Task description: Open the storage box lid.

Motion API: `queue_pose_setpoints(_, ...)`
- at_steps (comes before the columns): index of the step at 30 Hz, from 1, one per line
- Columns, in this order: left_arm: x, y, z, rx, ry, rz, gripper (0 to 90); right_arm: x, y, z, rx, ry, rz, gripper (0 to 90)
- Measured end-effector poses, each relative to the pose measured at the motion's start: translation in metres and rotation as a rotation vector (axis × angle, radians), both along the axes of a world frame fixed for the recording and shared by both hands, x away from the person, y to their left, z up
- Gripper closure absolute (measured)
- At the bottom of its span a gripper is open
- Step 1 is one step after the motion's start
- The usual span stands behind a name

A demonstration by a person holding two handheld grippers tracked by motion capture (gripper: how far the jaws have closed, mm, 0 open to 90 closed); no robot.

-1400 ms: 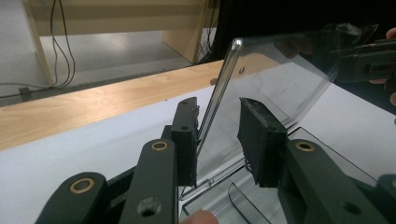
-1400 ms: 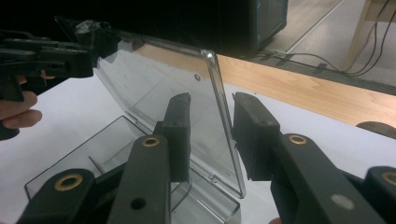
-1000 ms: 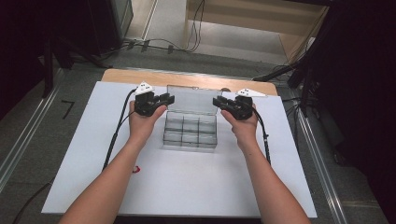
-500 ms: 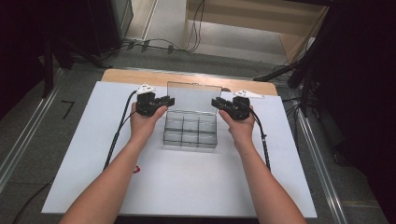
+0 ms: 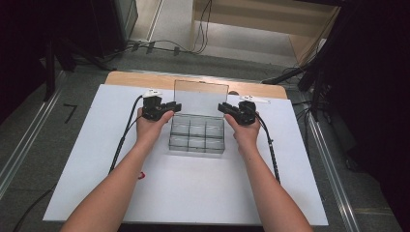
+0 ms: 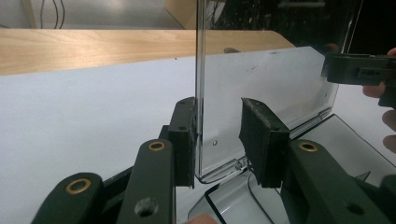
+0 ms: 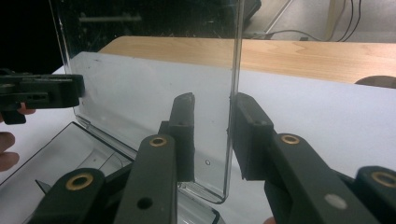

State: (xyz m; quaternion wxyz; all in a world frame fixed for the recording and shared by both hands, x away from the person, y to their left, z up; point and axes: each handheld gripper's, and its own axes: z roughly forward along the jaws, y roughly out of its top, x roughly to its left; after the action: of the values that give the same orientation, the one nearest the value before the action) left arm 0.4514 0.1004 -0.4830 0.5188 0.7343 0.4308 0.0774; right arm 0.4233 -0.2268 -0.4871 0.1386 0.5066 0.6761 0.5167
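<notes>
On the white, matte sheet covering the counter [image 5: 96,164], the left gripper [image 5: 170,105] reaches in from the left; its blocky black fingers [image 6: 184,140] stand spread astride the left edge of the lid [image 5: 200,96], the outer pad close against the plastic, the inner one clear of it. The lid is a thin, clear, glossy pane with rounded corners, standing upright at the far side of the clear box [image 5: 197,134], a rectangular tray split into small square compartments at mid-counter. The right gripper [image 5: 223,107] mirrors this at the lid's right edge, fingers [image 7: 250,135] parted, its outer pad close against the edge. A pale wooden strip [image 5: 145,77] borders the far side.
</notes>
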Motion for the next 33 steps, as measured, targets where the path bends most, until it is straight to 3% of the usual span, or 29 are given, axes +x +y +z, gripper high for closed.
queue_pose_setpoints(3, 0.002, 0.001, -0.002, -0.032, 0.036, 0.015, 64.2, 0.003, -0.001, -0.004, 0.027, 0.008, 0.004, 68.4)
queue_pose_setpoints(8, 0.004, 0.0, -0.005, -0.036, 0.054, 0.018, 64.0, 0.007, -0.002, -0.009, 0.06, 0.032, 0.005, 66.7)
queue_pose_setpoints(16, 0.006, -0.003, -0.014, 0.002, 0.086, 0.013, 61.6, 0.012, -0.003, -0.02, 0.079, 0.079, 0.015, 61.8)
queue_pose_setpoints(22, 0.009, -0.002, -0.018, -0.021, 0.119, 0.014, 59.2, 0.015, -0.005, -0.027, 0.112, 0.122, 0.02, 59.2)
queue_pose_setpoints(31, 0.01, -0.001, -0.019, -0.035, 0.153, 0.026, 56.7, 0.017, -0.004, -0.03, 0.114, 0.153, 0.021, 54.1)
queue_pose_setpoints(33, 0.01, 0.001, -0.018, -0.05, 0.18, 0.024, 55.3, 0.017, -0.002, -0.03, 0.109, 0.16, 0.017, 52.0)
